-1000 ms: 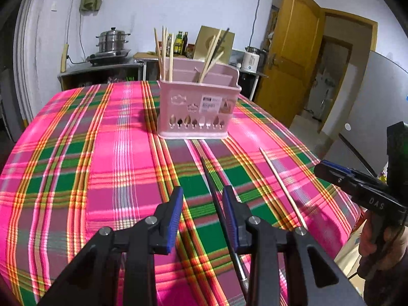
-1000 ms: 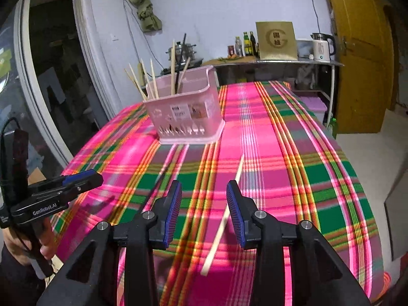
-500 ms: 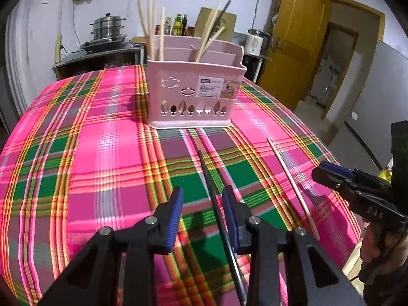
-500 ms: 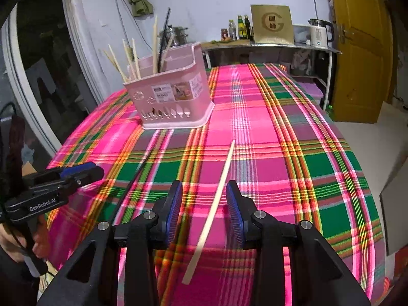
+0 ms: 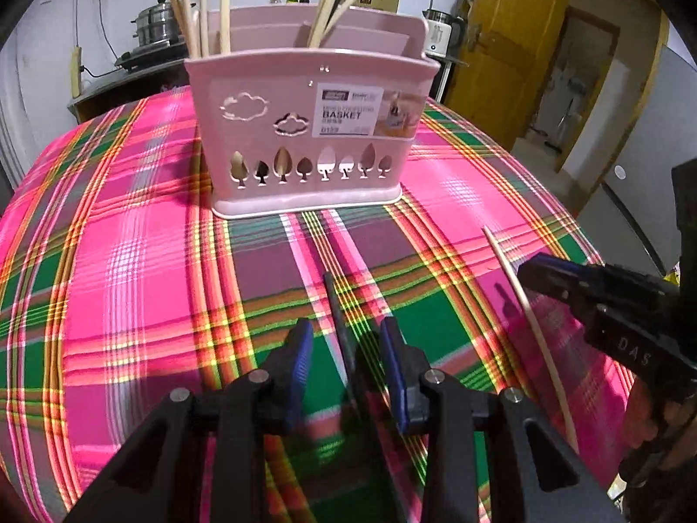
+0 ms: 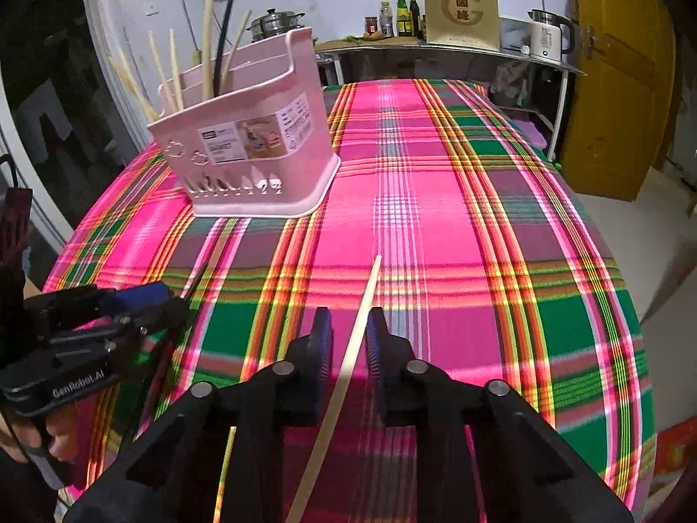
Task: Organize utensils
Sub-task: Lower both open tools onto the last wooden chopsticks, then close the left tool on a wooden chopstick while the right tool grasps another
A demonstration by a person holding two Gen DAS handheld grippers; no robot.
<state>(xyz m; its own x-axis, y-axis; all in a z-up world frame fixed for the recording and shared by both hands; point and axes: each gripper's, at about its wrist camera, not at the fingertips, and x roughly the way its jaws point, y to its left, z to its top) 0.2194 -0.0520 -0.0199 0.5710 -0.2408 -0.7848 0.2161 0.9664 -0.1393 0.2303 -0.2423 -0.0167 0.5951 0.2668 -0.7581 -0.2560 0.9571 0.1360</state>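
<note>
From the left wrist, the pink basket (image 5: 311, 130) at twelve o'clock on the plaid desk (image 5: 109, 261) already holds several chopsticks; one dark chopstick (image 5: 337, 318) lies on the desk between the released pads of the left tool (image 5: 346, 361), not gripped. From the right wrist, the right tool (image 6: 348, 344) is closing around a pale chopstick (image 6: 357, 331) pointing toward twelve, pads not yet pressing. Judging by this, two utensils remain.

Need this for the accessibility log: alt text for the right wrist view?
The right gripper has its jaws closing around a pale wooden chopstick lying on a pink-and-green plaid tablecloth. A pink plastic utensil basket holding more chopsticks stands beyond on the left, with the left gripper at the left edge.
</note>
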